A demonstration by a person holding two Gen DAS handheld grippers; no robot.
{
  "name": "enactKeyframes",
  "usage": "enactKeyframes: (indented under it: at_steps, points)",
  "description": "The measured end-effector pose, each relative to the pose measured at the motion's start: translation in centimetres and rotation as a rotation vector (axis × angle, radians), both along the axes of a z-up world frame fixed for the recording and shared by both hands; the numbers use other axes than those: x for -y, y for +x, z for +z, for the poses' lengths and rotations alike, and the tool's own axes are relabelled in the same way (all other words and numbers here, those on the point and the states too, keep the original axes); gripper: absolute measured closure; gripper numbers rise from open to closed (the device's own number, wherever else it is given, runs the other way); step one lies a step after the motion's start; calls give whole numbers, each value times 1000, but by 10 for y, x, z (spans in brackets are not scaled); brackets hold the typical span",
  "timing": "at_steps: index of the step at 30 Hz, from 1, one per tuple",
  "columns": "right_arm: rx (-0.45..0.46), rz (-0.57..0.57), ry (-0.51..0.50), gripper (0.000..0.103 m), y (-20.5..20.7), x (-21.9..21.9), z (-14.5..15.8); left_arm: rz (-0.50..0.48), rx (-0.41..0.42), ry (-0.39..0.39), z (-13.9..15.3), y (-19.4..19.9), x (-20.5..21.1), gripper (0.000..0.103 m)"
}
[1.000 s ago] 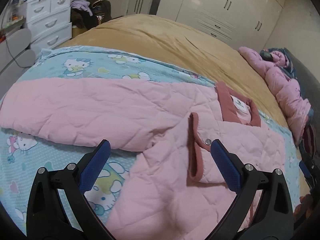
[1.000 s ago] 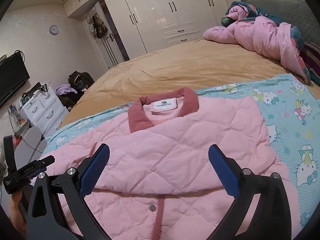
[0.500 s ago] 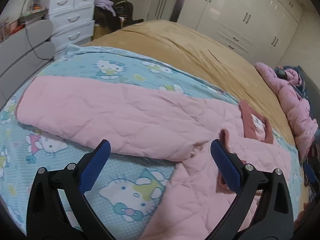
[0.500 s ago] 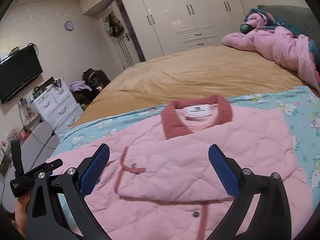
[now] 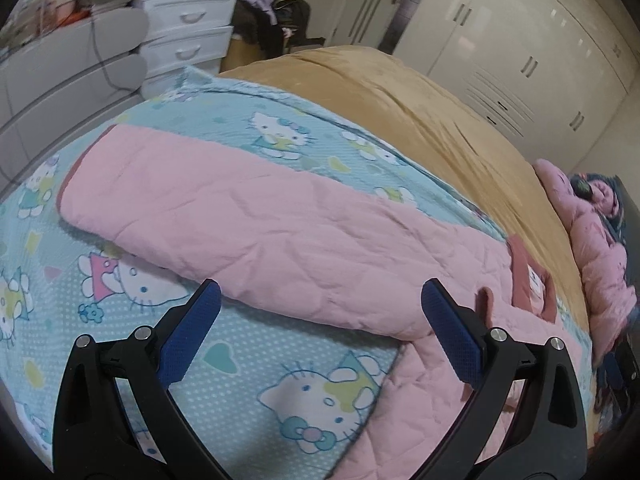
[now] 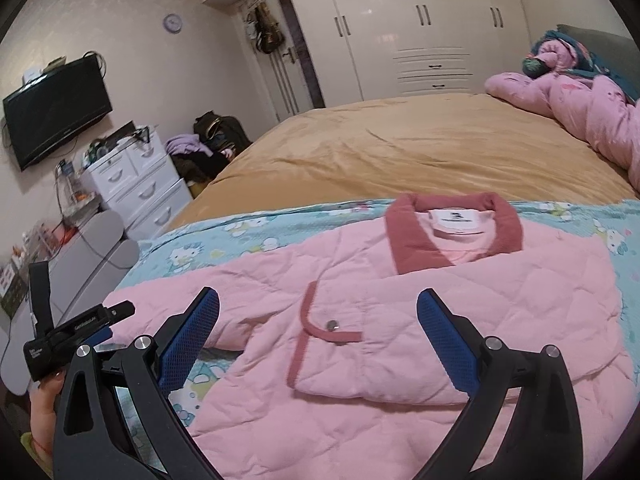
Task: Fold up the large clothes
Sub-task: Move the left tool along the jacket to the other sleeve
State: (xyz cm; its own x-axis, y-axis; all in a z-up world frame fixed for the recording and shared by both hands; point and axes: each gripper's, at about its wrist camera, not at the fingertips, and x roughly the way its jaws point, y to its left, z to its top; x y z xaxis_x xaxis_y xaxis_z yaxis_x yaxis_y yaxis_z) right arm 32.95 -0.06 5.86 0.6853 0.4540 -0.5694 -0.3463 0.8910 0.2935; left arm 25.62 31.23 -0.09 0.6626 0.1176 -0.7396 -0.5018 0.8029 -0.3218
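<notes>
A pink quilted jacket [image 6: 460, 304] with a dark-pink collar [image 6: 452, 236] lies flat on a cartoon-cat sheet [image 5: 256, 376]. One side is folded over the front, showing a snap button [image 6: 331, 324]. Its long sleeve [image 5: 248, 232] stretches out to the left across the sheet. My left gripper [image 5: 320, 332] hovers open just in front of the sleeve's near edge, nothing between its fingers. My right gripper [image 6: 318, 338] hovers open over the folded front panel, holding nothing. A hand and the other gripper's body [image 6: 72, 340] show at the lower left of the right wrist view.
The sheet covers the near part of a bed with a tan blanket [image 6: 400, 152]. A pink duvet [image 6: 580, 112] is bunched at the bed's far right. White drawers [image 5: 188, 20] and a grey cabinet [image 5: 60, 76] stand to the left, wardrobes [image 6: 420, 24] behind.
The left gripper has swung left, from the jacket's body toward the outstretched sleeve. The right gripper has also turned left, so the folded panel and sleeve base now sit between its fingers.
</notes>
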Motion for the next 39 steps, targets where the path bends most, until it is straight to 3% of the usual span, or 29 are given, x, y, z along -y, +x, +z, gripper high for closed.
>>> enactKeyframes:
  at_steps: [16, 26, 33, 39]
  points:
    - [-2, 171, -49, 4, -3, -100, -2, 162, -37, -138, -38, -24, -68, 9]
    - [-48, 267, -82, 4, -1, -153, -25, 295, -70, -259, -85, -32, -109, 9]
    - [-89, 335, -116, 4, 1, -191, -47, 329, 11, -286, -94, -29, -118, 9]
    - [-128, 353, -135, 4, 4, -197, -68, 365, 104, -302, -99, -23, -134, 9]
